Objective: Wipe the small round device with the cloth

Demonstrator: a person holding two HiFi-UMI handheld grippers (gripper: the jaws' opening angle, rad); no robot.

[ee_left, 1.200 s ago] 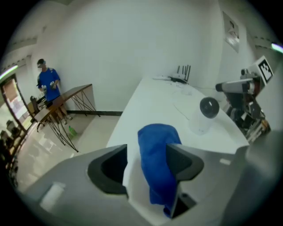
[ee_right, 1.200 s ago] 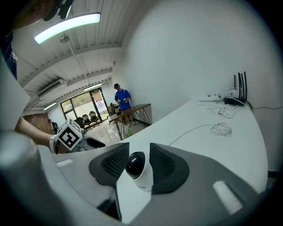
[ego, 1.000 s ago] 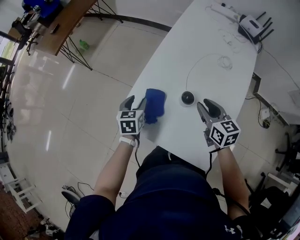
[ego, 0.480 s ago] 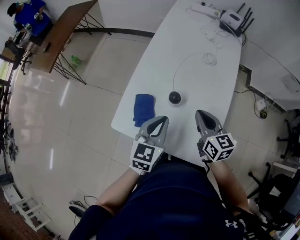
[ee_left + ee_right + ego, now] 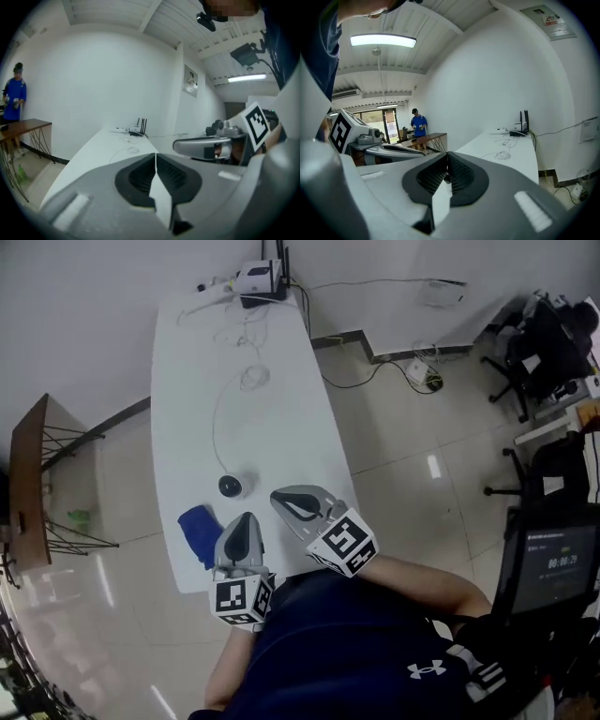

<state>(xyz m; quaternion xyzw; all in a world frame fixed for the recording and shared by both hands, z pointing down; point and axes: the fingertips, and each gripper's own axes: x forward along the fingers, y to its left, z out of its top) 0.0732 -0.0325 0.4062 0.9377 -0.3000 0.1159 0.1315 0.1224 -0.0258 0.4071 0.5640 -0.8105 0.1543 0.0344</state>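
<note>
We are holding the left hand-held gripper (image 5: 246, 521) and the right hand-held gripper (image 5: 279, 500) over the near end of the white counter (image 5: 187, 381), each with its jaws pressed fully together and gripping nothing. The small round device (image 5: 232, 486) is sitting on the counter just beyond them, and the blue cloth (image 5: 200, 532) is lying just beside it near the counter's edge.

Head view: from overhead, facing steeply down on the white surface (image 5: 281, 418).
Left gripper view: rides the left claw (image 5: 156, 157), low and close, looking lengthwise along the surface toward the router (image 5: 139, 131).
Right gripper view: rides the right claw (image 5: 447, 157), alongside, much the same heading.
Shared: surface, router.
</note>
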